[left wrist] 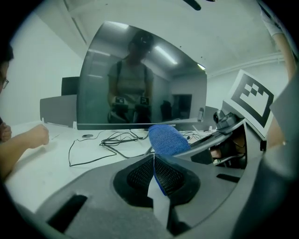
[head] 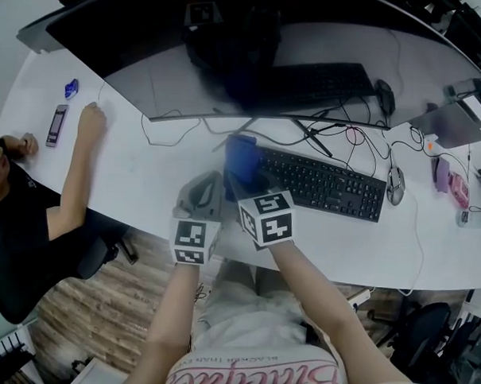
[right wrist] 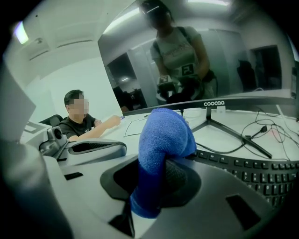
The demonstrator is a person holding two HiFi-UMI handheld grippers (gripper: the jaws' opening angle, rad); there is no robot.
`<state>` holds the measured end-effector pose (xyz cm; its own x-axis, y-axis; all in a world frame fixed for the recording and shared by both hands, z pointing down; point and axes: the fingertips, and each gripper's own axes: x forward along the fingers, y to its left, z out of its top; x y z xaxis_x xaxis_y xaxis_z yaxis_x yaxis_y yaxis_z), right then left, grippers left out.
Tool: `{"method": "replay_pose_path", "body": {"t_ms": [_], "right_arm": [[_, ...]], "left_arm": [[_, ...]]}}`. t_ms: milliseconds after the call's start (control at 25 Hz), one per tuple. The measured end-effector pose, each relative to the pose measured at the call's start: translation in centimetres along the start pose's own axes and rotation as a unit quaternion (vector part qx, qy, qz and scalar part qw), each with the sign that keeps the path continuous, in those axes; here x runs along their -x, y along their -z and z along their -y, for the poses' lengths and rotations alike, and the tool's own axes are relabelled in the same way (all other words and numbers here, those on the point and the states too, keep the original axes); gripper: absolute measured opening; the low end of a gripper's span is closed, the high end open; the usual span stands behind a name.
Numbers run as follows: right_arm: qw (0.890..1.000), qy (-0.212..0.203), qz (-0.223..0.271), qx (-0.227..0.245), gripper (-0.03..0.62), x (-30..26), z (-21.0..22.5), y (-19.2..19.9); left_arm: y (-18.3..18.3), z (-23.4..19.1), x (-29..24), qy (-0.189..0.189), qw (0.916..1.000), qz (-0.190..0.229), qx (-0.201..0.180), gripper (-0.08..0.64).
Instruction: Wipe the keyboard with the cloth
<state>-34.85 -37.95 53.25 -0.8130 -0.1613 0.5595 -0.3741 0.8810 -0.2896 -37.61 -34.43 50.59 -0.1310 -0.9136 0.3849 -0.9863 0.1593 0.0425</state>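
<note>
Holding the cloth (right wrist: 163,135) in two spots, both grippers keep it bunched and ready to rub. The right gripper (right wrist: 154,184) has its jaws squeezed on a thick fold. The left gripper (left wrist: 155,176) has its jaws pressed on a thin edge and a white tag (left wrist: 157,201). The cloth sits at the left end of the keyboard (head: 328,183), likely so wiping can start there. I cannot tell if it touches the keys. No box or bin shows.

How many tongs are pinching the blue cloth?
2. The left tongs pinch a thin edge of the cloth; the right tongs pinch its thick fold, by the keyboard.
</note>
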Motion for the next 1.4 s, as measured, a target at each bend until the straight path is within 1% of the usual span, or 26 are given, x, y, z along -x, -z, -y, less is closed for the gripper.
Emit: {"method": "replay_pose_path", "body": {"t_ms": [120,280,400,560,1000,1400], "right_arm": [[1.0,-0.002,-0.025,-0.007,0.1,-0.6,0.4,0.4],[0.998,-0.01,-0.062,-0.001,0.1,-0.8,0.6,0.8],[0.997,-0.006,-0.076,0.011,0.1,-0.7,1.0,1.0],[0.997,-0.002,-0.083,0.004,0.1,-0.3,1.7,1.3],[0.996,0.006,-0.094,0.013,0.1,2.1,4.1,2.1],[0.995,0.018,-0.094,0.008,0.1,4.5,6.7,3.1]], "left_arm": [[0.4,-0.1,-0.2,-0.005,1.0,-0.004,0.005,0.006],[0.6,0.0,-0.4,-0.007,0.9999,-0.007,0.008,0.006],[0.7,0.2,-0.6,-0.013,0.9998,-0.011,0.009,0.006],[0.2,0.5,-0.8,-0.017,0.9998,-0.01,0.006,0.006],[-0.5,3.1,-1.6,-0.016,0.9998,-0.011,-0.003,0.006],[-1.0,6.9,-3.0,0.002,0.9997,-0.013,-0.018,0.006]]}}
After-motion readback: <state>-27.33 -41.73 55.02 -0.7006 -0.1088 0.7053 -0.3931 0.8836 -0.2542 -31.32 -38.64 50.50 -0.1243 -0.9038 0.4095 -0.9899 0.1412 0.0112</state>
